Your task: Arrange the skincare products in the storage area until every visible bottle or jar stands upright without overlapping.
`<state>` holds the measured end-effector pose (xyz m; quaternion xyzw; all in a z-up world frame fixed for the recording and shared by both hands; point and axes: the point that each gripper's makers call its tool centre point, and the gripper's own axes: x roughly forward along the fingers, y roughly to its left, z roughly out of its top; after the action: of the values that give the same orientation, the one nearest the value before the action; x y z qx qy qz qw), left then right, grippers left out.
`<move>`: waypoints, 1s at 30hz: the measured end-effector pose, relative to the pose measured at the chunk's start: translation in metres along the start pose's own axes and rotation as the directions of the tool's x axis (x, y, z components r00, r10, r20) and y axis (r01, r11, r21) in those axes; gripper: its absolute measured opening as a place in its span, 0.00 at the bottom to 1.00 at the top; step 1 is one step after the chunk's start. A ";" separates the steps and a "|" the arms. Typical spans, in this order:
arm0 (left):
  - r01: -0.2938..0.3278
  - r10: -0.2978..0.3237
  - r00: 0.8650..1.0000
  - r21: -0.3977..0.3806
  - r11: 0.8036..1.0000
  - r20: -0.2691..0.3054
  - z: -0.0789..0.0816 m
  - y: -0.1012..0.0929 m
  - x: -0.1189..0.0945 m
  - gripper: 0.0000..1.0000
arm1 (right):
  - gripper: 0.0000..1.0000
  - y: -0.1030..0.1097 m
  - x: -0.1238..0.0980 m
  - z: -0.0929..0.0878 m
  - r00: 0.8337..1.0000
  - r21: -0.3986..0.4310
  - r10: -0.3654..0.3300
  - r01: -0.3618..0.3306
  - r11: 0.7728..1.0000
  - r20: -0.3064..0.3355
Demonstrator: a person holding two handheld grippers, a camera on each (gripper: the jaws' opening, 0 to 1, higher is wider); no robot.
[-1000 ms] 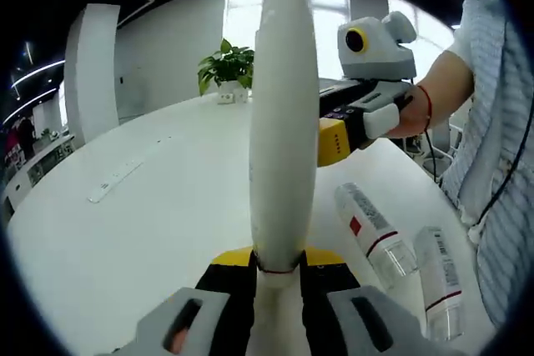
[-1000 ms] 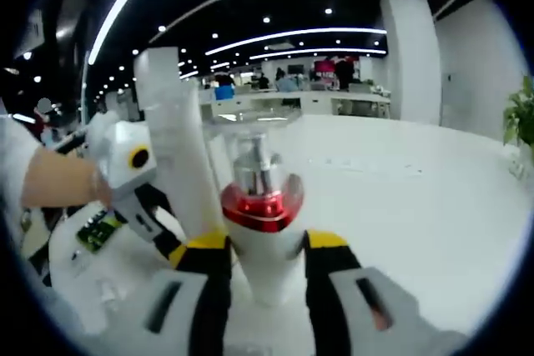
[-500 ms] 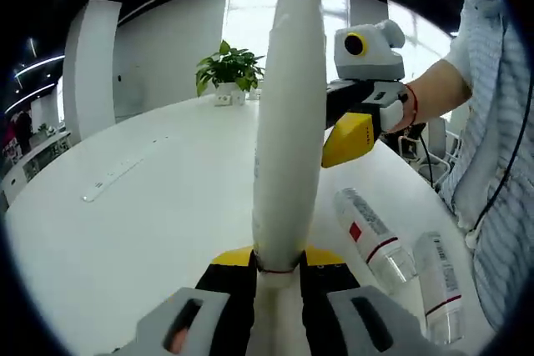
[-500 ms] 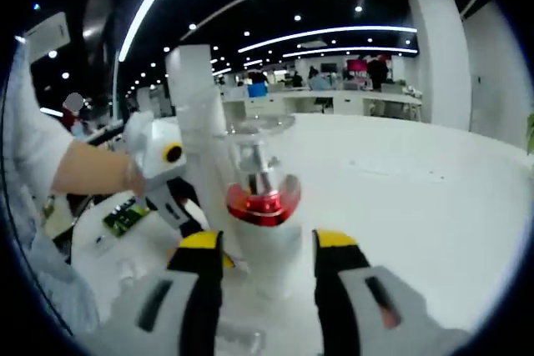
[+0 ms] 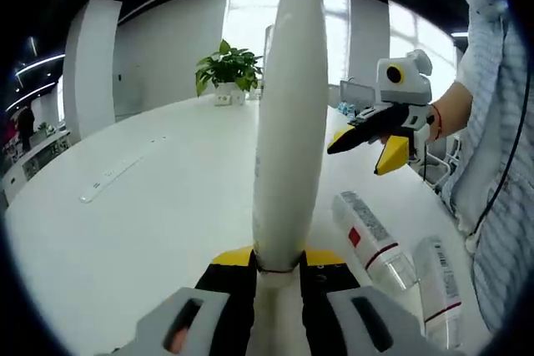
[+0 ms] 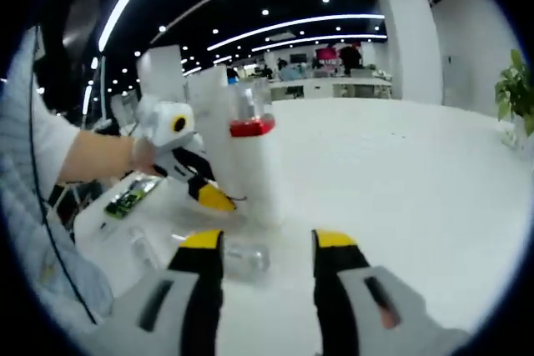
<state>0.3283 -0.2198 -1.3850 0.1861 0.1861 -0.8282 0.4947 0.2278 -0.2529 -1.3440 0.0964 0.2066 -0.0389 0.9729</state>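
My left gripper (image 5: 278, 260) is shut on the base of a tall tapered white bottle (image 5: 288, 114) that points straight away from the camera. In the right gripper view that gripper (image 6: 209, 193) sits just left of a white bottle with a red collar and clear cap (image 6: 250, 160), which stands upright on the white table (image 6: 400, 189). My right gripper (image 6: 263, 256) is open and empty, drawn back from that bottle; it also hangs open over the table (image 5: 363, 154). Two clear-capped tubes (image 5: 371, 235) (image 5: 438, 281) lie flat on their sides.
A potted plant (image 5: 227, 68) stands at the table's far edge, and a long flat strip (image 5: 117, 174) lies to the left. The person's striped sleeve (image 5: 501, 164) is close on the right. One lying tube (image 6: 242, 258) rests just beyond my right jaws.
My right gripper has opened, let go of the red-collared bottle and pulled back; the bottle now stands alone on the table. The left gripper keeps its hold on the white bottle.
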 end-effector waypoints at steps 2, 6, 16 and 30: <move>0.001 -0.001 1.000 -0.003 1.000 0.000 0.000 0.000 0.000 0.20 | 0.40 0.000 -0.003 -0.005 1.000 0.012 -0.005 0.005 1.000 -0.006; -0.019 0.018 1.000 -0.051 0.999 -0.017 -0.003 0.001 0.001 0.23 | 0.40 -0.001 -0.007 -0.012 1.000 0.029 -0.016 0.017 0.999 -0.019; -0.095 0.116 0.990 -0.214 0.972 0.086 -0.004 -0.003 -0.029 0.35 | 0.39 0.004 -0.010 -0.013 0.999 0.006 -0.009 0.010 1.000 -0.042; -0.216 0.288 0.942 -0.348 0.913 0.172 0.000 -0.038 -0.064 0.32 | 0.39 0.016 -0.006 -0.006 0.996 -0.072 0.066 -0.070 0.995 -0.052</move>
<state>0.3225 -0.1548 -1.3485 0.0324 0.2381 -0.7306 0.6391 0.2220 -0.2355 -1.3437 0.0682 0.2284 0.0045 0.9712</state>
